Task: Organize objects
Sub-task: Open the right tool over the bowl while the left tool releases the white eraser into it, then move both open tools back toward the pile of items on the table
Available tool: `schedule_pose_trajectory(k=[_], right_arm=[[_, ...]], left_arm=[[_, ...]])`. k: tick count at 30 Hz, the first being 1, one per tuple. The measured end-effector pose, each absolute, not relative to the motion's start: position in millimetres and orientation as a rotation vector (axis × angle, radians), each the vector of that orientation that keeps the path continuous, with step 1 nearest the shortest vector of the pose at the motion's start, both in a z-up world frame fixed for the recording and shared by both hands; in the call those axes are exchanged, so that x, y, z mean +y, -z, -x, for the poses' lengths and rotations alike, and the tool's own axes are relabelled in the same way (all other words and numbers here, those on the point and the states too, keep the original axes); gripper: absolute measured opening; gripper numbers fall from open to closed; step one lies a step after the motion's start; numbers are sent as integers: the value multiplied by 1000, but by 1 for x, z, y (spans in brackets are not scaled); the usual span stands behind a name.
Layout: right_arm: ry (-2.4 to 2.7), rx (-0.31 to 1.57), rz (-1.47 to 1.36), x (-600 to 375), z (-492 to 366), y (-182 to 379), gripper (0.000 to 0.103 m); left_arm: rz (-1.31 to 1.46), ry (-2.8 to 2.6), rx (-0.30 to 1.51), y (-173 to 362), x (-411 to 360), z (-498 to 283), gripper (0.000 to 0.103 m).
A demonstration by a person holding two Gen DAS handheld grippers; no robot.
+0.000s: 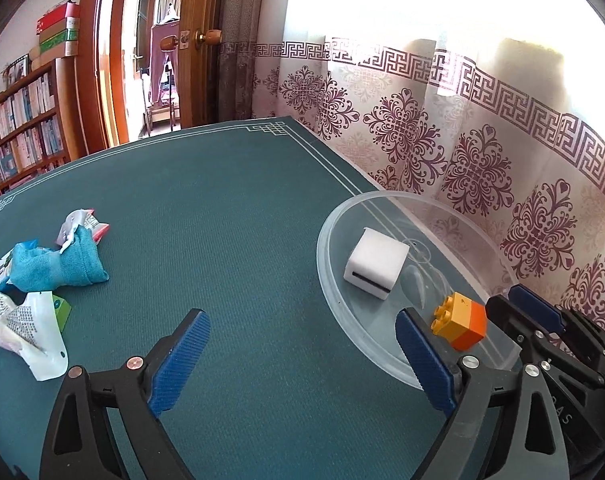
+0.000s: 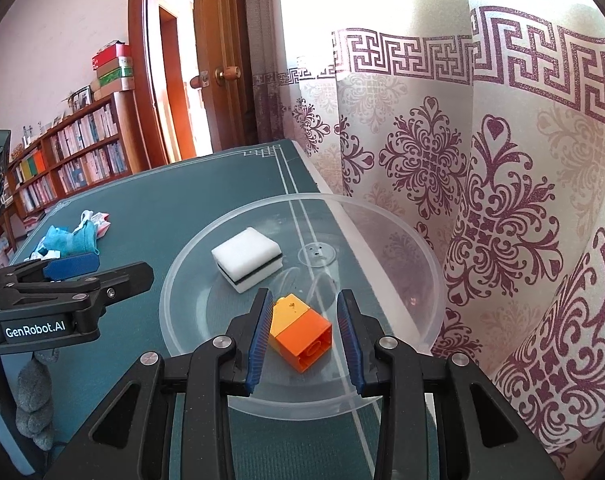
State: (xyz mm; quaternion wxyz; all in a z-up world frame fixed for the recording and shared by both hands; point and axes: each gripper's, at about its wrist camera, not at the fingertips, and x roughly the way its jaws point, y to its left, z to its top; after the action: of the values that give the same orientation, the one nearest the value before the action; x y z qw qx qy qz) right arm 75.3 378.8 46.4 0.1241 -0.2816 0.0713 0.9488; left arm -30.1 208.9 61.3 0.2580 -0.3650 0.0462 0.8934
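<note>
- Right gripper [image 2: 304, 334] hangs with jaws parted around the orange-yellow toy brick [image 2: 301, 330], which lies in the clear plastic bowl [image 2: 430, 264].
- White sponge block [image 2: 247, 259] sits at the brick's 11 o'clock.
- Left gripper [image 1: 302, 364] is spread wide, holding nothing, over the green mat [image 1: 230, 208].

Clear glossy plastic bowl [image 2: 382, 216], matt foam sponge [image 2: 246, 258], woven table mat [image 1: 222, 208].

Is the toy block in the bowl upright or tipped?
Tipped: the toy block lies on its side in the bowl, hollow underside facing the camera.
</note>
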Motion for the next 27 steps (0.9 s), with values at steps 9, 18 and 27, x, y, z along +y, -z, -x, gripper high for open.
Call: schedule_pose_trajectory(k=[9,18,27], right_arm=[[-2803,156,808,361,-76,-49,45],[-2904,129,858,329,-73,-49,53],[-2996,94,914,288,-64,-50,56]], left_arm=[[992,-2516,126,-65,173,25,100],[1012,-2612,80,-65,124,26,102],[1035,-2701,39,-63,72,30,102]])
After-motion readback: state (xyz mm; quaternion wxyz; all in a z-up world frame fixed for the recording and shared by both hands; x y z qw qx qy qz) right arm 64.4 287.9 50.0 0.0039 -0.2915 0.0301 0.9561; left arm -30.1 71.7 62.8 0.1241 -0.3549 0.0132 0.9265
